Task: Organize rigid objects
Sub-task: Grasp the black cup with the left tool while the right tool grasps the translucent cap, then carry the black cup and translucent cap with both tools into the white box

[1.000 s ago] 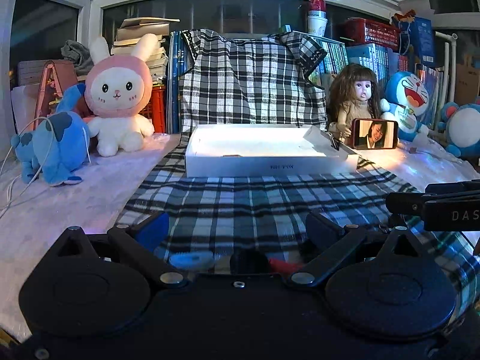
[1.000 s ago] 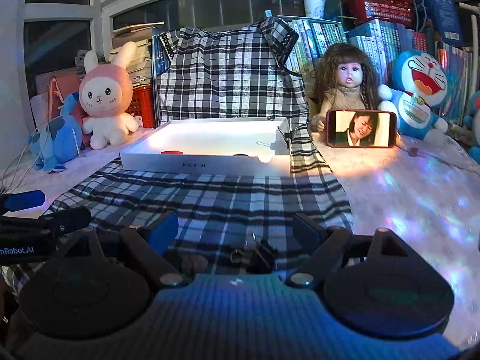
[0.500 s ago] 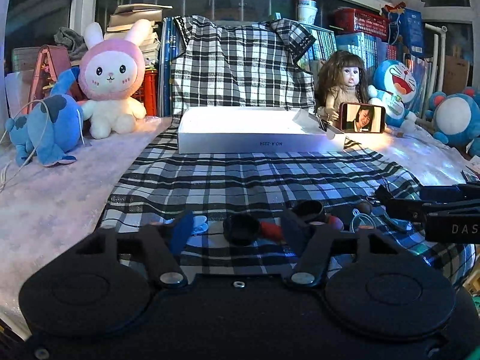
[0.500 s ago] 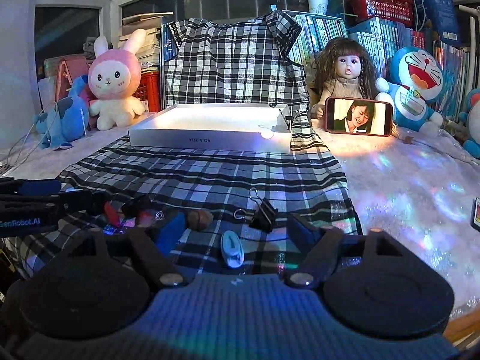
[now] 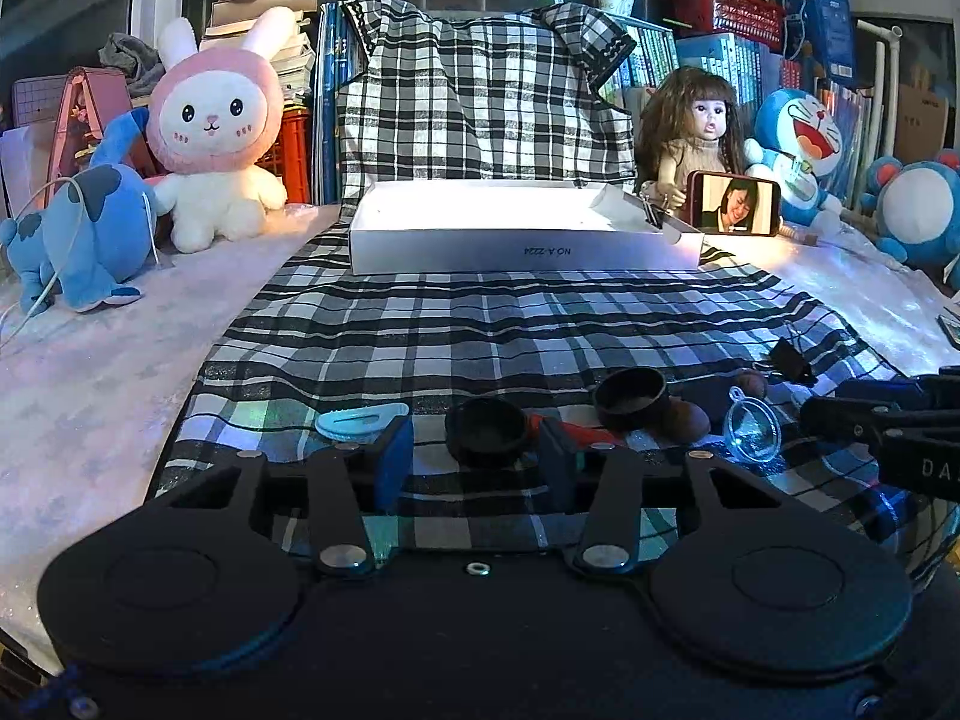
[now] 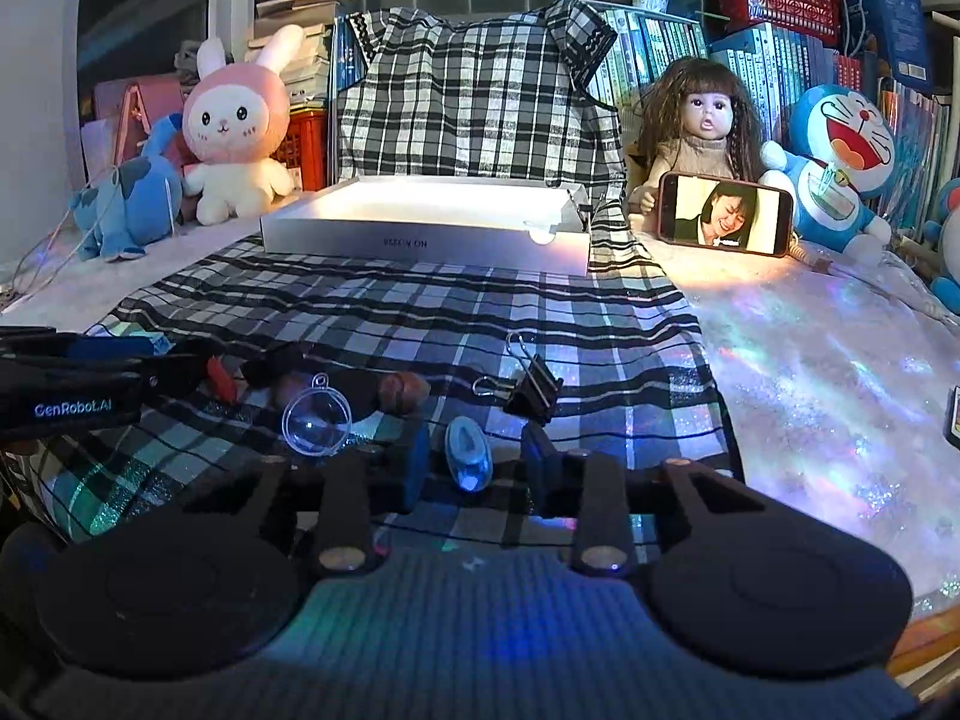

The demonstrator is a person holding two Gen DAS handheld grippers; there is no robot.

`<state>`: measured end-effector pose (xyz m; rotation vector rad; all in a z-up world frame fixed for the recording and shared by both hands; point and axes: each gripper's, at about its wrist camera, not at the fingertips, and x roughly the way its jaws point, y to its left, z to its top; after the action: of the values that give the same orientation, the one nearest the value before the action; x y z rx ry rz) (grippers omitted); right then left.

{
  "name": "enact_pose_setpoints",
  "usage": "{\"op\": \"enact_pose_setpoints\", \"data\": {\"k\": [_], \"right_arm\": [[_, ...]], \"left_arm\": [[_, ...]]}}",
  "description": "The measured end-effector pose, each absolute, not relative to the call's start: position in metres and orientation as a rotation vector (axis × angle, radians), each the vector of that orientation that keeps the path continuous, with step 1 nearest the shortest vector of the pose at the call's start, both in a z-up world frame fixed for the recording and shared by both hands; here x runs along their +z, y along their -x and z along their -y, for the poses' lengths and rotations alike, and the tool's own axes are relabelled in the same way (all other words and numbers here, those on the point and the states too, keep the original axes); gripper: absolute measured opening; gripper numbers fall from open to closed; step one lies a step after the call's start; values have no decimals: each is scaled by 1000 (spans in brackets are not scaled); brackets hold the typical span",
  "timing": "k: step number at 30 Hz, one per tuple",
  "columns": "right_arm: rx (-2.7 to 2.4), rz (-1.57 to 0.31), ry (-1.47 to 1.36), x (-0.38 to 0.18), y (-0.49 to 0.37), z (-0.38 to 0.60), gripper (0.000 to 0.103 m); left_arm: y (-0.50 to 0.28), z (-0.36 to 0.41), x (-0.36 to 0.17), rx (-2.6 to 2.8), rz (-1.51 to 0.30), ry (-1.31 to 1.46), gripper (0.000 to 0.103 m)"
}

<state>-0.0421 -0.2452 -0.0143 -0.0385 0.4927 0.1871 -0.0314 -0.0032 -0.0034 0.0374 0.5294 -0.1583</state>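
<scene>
Your left gripper (image 5: 474, 459) has just been closing; its jaws flank a round black cap (image 5: 487, 431) near the front edge of the black-and-white checked cloth (image 5: 480, 330), though you cannot tell if the pads press it. Your right gripper (image 6: 474, 465) has also been closing, with a small pale-blue oval piece (image 6: 468, 459) between its jaws, gaps showing either side. The shallow white cardboard box (image 5: 522, 252) sits at the cloth's far edge.
</scene>
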Motion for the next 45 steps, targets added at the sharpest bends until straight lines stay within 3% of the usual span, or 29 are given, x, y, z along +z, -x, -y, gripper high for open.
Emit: {"op": "enact_pose_setpoints", "data": {"k": [10,13,15,17,31,45], "right_arm": [[182,-489,46,-18,39,241,34],[180,-487,43,-19,39,240,33],[182,-489,41,-19,38,240,29],[180,-491,35,-19,38,240,21],[205,-457,40,-5,38,236,21],[184,-476,-52,29,-16,242,21]], "left_arm": [[19,6,-9,-163,-530,-34,43],[18,6,-9,-165,-529,-33,37],[18,6,-10,-170,-529,-30,31],[18,7,-9,-165,-530,-23,31],[11,3,14,-147,-531,9,31],[-54,0,51,-161,-577,50,31]]}}
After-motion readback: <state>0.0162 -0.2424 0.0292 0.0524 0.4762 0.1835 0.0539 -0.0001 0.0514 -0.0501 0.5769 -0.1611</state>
